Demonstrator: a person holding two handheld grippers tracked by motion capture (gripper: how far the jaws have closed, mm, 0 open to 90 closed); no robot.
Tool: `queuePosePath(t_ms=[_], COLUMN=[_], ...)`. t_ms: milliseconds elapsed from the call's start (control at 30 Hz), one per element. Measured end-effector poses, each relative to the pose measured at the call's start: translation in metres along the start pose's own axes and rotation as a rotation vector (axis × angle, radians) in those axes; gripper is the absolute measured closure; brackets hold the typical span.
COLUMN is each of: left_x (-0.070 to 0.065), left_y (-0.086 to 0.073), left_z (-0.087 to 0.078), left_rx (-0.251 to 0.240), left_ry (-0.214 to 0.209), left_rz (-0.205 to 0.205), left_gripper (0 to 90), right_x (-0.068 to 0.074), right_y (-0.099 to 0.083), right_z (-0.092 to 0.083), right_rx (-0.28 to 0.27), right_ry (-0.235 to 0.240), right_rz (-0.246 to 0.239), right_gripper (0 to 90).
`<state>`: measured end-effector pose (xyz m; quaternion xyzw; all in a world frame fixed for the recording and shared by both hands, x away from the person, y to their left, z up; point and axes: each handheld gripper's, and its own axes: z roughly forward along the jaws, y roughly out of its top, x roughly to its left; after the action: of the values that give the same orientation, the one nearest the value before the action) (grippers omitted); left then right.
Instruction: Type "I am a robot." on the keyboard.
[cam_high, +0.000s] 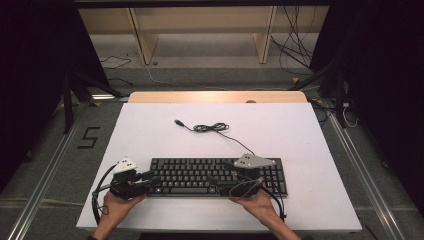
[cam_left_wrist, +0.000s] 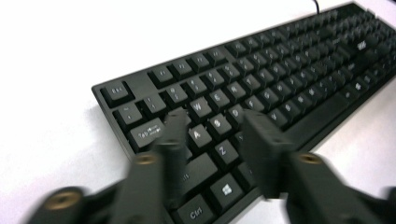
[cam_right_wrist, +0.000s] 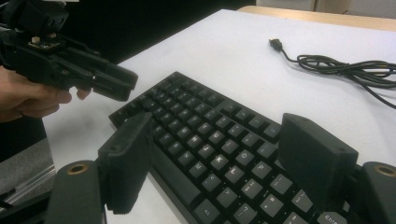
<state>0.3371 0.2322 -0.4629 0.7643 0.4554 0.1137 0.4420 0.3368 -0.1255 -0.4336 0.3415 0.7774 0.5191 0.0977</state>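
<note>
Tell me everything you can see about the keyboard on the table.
The keyboard is black, full-size, plastic-looking, with white-lettered keys and a number pad. It lies flat near the front edge of the white table. Its thin black cable runs back, loosely coiled, to a loose plug. The left tool and the right tool, both open, hover over its keys.

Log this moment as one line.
left gripper: open, over keyboard left end | right gripper: open, over right half | cable: loose behind

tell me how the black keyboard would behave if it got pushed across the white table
The keyboard looks flat and rigid, so it would probably slide as one piece without tipping. Its loose coiled cable would likely trail floppily behind.
</note>
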Motion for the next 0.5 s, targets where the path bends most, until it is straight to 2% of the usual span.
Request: queuePosePath(t_ms=[233,367,500], left_x=[0.0026,0.0045,0.0053], left_y=[0.0018,0.0026,0.003], left_z=[-0.0036,-0.0061,-0.0054], left_rx=[-0.07,-0.102,-0.105], left_ry=[0.001,0.003,0.002], left_rz=[-0.05,-0.073,-0.084], left_gripper=[39.9,37.9,36.4], right_x=[0.0004,0.0009,0.0017], right_y=[-0.0002,-0.0001,-0.0003], right_z=[-0.0005,-0.001,-0.0009], right_rx=[-0.009,-0.012,-0.011], right_ry=[0.001,0.002,0.005], right_rz=[-0.002,-0.001,-0.004], right_gripper=[27.6,27.6,27.4])
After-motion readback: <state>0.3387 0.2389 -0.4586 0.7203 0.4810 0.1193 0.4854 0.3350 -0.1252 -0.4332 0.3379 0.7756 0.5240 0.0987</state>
